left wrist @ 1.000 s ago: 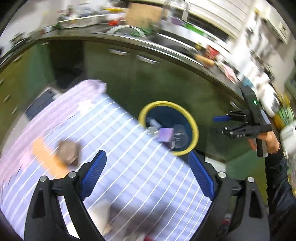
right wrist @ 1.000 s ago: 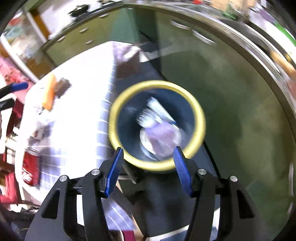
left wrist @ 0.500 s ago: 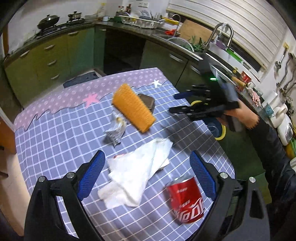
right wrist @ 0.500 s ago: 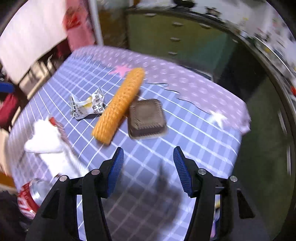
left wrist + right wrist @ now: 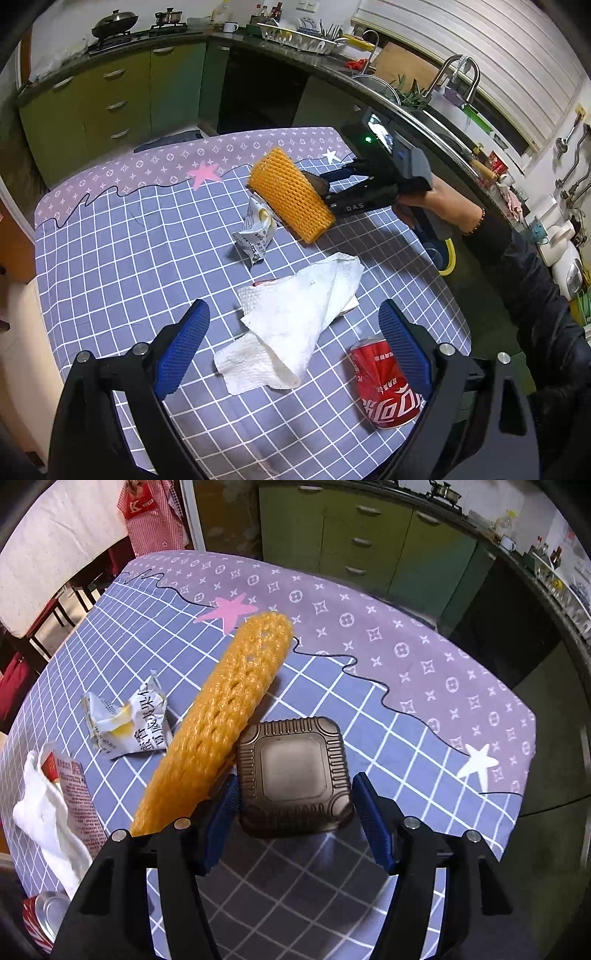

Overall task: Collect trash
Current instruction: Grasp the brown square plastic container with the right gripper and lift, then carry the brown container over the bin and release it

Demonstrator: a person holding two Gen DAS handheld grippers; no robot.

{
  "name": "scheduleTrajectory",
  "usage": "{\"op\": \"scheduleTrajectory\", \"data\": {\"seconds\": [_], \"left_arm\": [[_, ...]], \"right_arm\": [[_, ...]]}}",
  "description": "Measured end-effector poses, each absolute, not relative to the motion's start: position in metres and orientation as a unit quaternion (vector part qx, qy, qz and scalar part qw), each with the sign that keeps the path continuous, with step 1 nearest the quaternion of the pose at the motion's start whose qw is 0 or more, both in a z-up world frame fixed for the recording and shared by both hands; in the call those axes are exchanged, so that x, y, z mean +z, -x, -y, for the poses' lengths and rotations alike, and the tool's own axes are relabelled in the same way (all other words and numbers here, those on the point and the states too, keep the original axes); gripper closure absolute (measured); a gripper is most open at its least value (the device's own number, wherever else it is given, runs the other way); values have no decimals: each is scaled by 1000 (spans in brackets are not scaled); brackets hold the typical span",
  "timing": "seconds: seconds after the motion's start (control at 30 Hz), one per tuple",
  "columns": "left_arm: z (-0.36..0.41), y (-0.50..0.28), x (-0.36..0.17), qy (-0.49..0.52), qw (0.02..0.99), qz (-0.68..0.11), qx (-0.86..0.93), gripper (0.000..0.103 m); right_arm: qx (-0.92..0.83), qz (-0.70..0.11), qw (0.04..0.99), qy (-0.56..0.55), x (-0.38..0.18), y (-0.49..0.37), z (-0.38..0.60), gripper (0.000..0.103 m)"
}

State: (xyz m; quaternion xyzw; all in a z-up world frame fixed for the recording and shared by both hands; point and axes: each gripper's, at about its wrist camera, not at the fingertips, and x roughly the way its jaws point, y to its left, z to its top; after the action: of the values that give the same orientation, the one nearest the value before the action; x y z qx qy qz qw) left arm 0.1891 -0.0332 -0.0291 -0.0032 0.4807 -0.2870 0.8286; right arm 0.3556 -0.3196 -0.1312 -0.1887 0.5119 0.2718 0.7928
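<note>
My right gripper is open, its fingers either side of a dark brown square plastic tray on the table; whether they touch it is unclear. An orange foam net sleeve leans against the tray's left side. In the left wrist view the right gripper sits behind that sleeve. My left gripper is open and empty above a white paper towel. A red cola can lies by its right finger. A crumpled silver wrapper lies mid-table.
The table has a purple-and-blue checked cloth. A yellow-rimmed bin stands beyond the table's right edge, mostly hidden. Green cabinets and a counter with a sink lie behind. A red printed packet pokes from under the towel.
Both grippers have swung from over the bin back to the table. The right gripper has moved in low around the brown tray. The left gripper has held over the towel.
</note>
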Motion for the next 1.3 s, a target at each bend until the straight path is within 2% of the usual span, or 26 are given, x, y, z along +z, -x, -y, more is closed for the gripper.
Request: {"op": "scheduleTrajectory", "data": {"seconds": [0.37,0.67,0.9,1.2,1.3], "left_arm": [[34,-188,-33,5,825,-487,-287,15],[36,-179,-31,3,826,-483,-290,15],[54,-170,-27,-14,821,-481,-308,15],[81,-164,-29,-33,811,-486,-325,14],[86,-165,-32,-35,808,-491,-325,14]], "right_arm": [[266,-519,795,165,-139,-369,314,44],[243,-510,818,110,-106,-342,356,44],[150,-524,835,71,-85,-278,457,43],[28,-572,819,4,-124,-228,588,42],[15,-571,821,-4,-137,-232,603,34]]}}
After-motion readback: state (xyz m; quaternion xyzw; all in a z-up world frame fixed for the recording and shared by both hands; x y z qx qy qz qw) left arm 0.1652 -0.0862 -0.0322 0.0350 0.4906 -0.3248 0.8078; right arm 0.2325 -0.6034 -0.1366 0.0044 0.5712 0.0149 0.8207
